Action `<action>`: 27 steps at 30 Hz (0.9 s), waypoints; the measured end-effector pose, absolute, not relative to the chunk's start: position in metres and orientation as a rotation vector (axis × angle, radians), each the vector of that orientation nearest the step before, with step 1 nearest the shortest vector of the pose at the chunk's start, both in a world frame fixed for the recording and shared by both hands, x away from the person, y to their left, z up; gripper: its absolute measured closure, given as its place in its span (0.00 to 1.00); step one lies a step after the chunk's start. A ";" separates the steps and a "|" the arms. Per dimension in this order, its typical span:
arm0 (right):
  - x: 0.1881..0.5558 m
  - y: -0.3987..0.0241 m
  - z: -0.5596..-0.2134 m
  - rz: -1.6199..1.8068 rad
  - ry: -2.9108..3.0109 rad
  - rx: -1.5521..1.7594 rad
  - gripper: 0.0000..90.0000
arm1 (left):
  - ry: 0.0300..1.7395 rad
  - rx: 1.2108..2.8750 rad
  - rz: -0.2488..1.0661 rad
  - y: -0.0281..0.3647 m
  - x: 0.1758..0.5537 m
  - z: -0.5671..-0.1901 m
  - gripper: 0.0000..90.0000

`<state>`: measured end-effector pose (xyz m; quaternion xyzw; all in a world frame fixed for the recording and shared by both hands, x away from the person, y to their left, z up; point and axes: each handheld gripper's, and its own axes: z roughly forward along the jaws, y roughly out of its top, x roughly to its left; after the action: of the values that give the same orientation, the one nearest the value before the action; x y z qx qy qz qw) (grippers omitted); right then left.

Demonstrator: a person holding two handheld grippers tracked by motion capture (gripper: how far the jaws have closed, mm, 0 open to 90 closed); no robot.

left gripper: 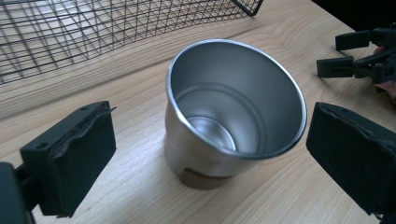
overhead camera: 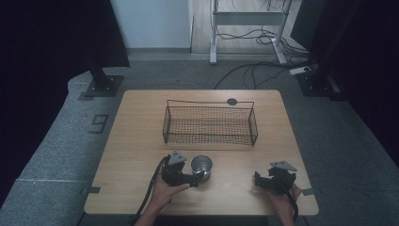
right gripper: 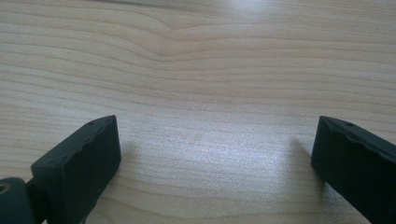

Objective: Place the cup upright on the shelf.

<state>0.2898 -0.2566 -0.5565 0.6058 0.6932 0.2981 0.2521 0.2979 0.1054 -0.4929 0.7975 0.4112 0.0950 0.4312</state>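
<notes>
A steel cup (overhead camera: 202, 166) was seen upright on the table (overhead camera: 141, 141), near the middle of the front edge and just in front of the wire basket (overhead camera: 209, 125). The basket was placed toward the back edge, centred between the side edges (its mesh floor was bare). The left gripper (overhead camera: 195, 178) was positioned at the cup from the front-left, held in a hand (overhead camera: 162, 190). In the left gripper view its jaws were spread wide on either side of the cup (left gripper: 233, 112), with clear gaps to the wall on both sides, so nothing was gripped; the cup was sitting on the wood by itself (open mouth up, inside bare). The right gripper (overhead camera: 258, 181) was parked near the front-right corner of the table, well apart from the cup. In the right gripper view its jaws were likewise held wide apart over bare wood (right gripper: 201, 93), with nothing between them. A dark round grommet (overhead camera: 232, 101) was noted at the back edge, behind the basket.
</notes>
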 end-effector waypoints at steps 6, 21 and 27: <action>0.290 -0.257 -0.557 0.811 1.885 1.648 0.02 | 1.018 1.999 0.246 0.096 0.299 -0.494 0.02; 0.290 -0.257 -0.557 0.810 1.885 1.647 0.02 | 1.011 2.042 0.317 0.070 0.303 -0.510 0.09; 0.290 -0.257 -0.557 0.810 1.885 1.647 0.02 | 1.007 2.036 0.364 0.069 0.302 -0.515 0.15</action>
<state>0.2897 -0.2566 -0.5565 0.6058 0.6932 0.2980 0.2523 0.3020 0.0686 -0.5148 0.8078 0.3995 0.1446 0.4085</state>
